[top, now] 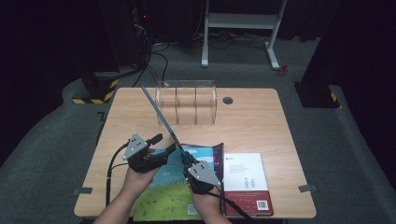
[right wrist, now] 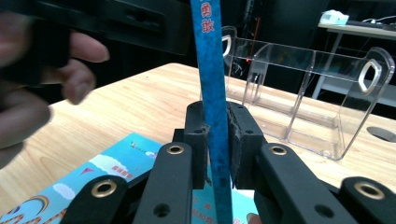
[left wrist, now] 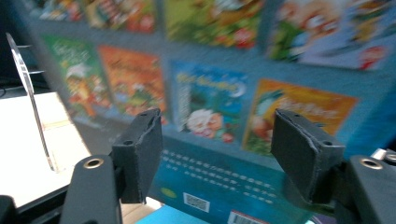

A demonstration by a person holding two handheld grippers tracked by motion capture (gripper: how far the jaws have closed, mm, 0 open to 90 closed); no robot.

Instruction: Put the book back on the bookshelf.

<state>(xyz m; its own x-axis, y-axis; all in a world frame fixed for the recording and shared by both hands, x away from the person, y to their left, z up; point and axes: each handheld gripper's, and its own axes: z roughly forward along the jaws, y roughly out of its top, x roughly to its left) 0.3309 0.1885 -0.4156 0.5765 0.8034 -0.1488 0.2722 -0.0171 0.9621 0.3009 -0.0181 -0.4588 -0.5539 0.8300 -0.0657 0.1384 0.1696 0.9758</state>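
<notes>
One thin blue picture book [right wrist: 212, 93] stands on edge above the table [top: 261, 121], pinched by my right gripper [right wrist: 217, 140] at its lower edge. Light but floppy and slick, I judge. My left gripper [left wrist: 217, 144] gapes wide before its cover, clasping nothing.
</notes>
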